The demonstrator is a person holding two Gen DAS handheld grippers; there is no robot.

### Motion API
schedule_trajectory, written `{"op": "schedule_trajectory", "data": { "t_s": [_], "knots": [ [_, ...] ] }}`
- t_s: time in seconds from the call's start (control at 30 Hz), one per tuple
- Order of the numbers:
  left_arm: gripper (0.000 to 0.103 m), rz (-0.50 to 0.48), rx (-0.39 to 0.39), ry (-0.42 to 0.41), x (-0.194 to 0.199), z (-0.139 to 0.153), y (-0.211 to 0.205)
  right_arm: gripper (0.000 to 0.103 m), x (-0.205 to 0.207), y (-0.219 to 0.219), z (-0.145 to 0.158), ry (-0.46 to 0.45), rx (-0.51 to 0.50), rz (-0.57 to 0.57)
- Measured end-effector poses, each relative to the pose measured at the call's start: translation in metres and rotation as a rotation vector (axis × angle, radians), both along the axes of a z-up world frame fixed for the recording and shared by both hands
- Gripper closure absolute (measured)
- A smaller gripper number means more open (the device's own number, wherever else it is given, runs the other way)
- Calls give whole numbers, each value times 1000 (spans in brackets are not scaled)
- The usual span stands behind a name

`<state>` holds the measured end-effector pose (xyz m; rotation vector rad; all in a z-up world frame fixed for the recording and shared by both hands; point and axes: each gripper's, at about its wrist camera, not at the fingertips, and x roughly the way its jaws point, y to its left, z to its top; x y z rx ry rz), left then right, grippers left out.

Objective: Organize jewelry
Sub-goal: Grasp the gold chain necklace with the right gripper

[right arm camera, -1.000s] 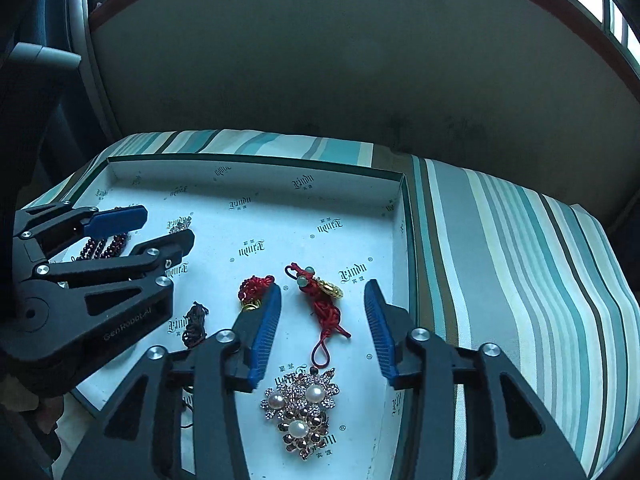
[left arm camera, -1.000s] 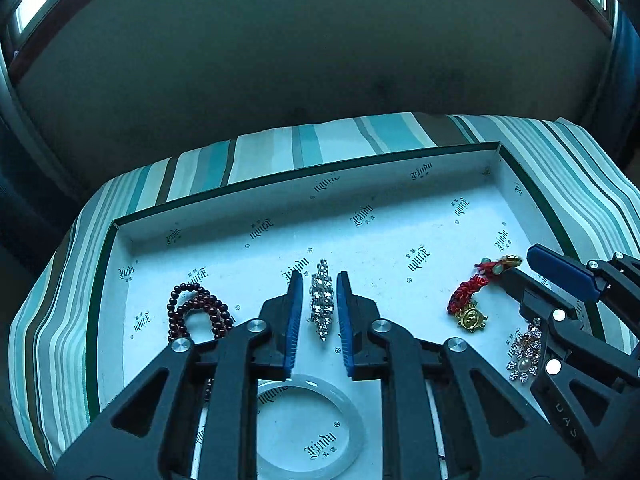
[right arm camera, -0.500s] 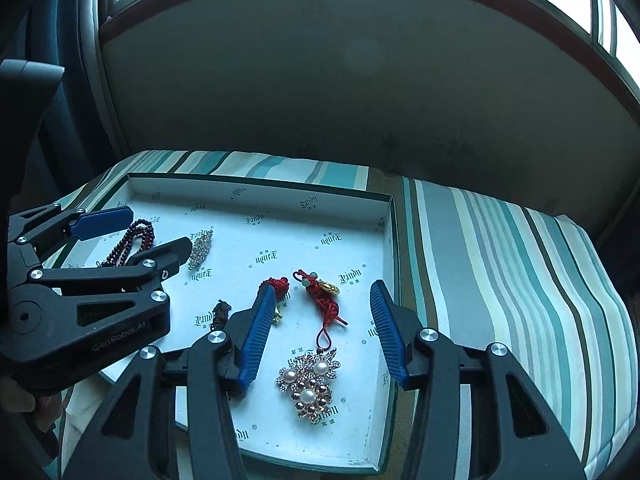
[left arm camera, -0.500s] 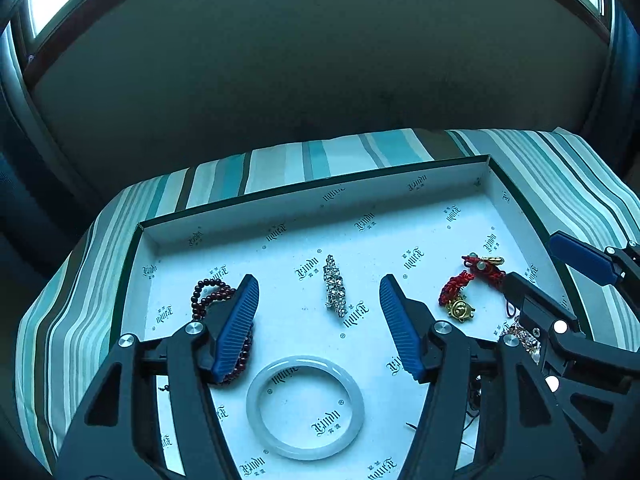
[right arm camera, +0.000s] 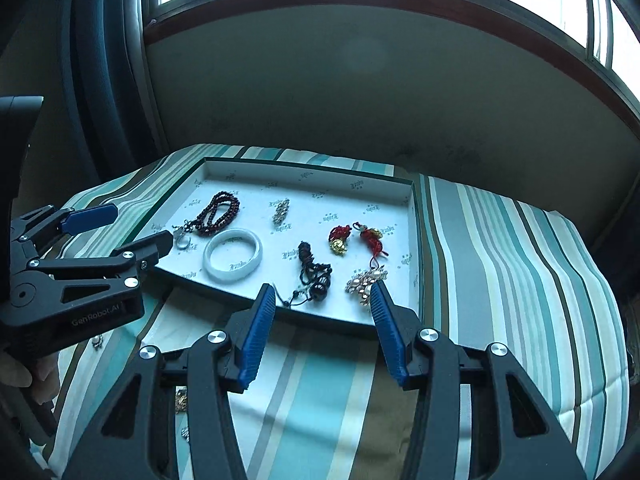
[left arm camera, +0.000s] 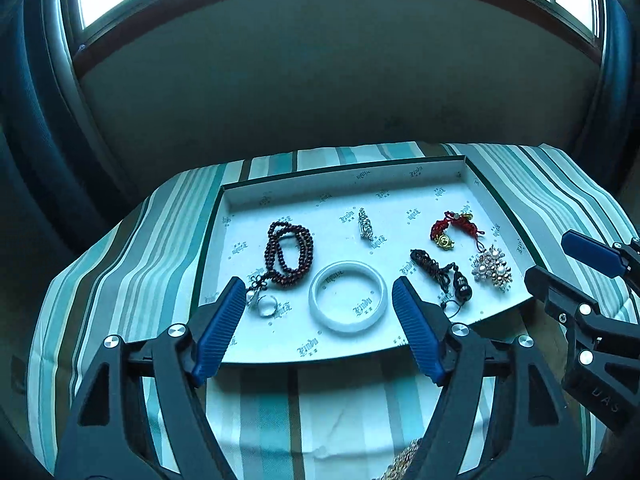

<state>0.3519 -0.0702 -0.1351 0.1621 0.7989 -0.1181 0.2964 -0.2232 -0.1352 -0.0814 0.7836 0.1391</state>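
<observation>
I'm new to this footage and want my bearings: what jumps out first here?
A shallow white tray on a striped cloth, with jewelry spread across it. A white bangle lies near its front edge, dark red beads to its left, a pearl brooch at the right. Both tools, left opening and right, hover empty in front.

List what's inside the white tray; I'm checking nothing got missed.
White tray holds dark red bead bracelet, white bangle, ring, rhinestone clip, red knot charms, dark cord pendant, pearl brooch. Nothing visibly covered.
</observation>
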Motion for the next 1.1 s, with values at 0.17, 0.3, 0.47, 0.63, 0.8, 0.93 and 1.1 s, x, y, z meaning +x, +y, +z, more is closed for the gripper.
{"op": "schedule_trajectory", "data": {
  "t_s": [0.17, 0.3, 0.47, 0.63, 0.8, 0.93, 1.1],
  "knots": [
    [27, 28, 32, -5, -45, -2, 29, 53, -29, 21, -17, 70, -5, 51],
    [27, 55, 53, 23, -74, -11, 53, 53, -43, 39, -34, 121, 10, 81],
    [28, 109, 77, 48, -101, -24, 78, 53, -48, 59, -49, 164, 35, 110],
    [28, 153, 80, 82, -113, -36, 99, 53, -47, 78, -57, 181, 30, 135],
    [28, 174, 82, 102, -116, -44, 109, 53, -45, 84, -68, 205, 22, 136],
    [28, 177, 83, 110, -114, -48, 110, 53, -43, 87, -76, 220, 17, 137],
    [28, 179, 89, 120, -113, -52, 111, 54, -42, 91, -82, 225, 5, 139]
  ]
}}
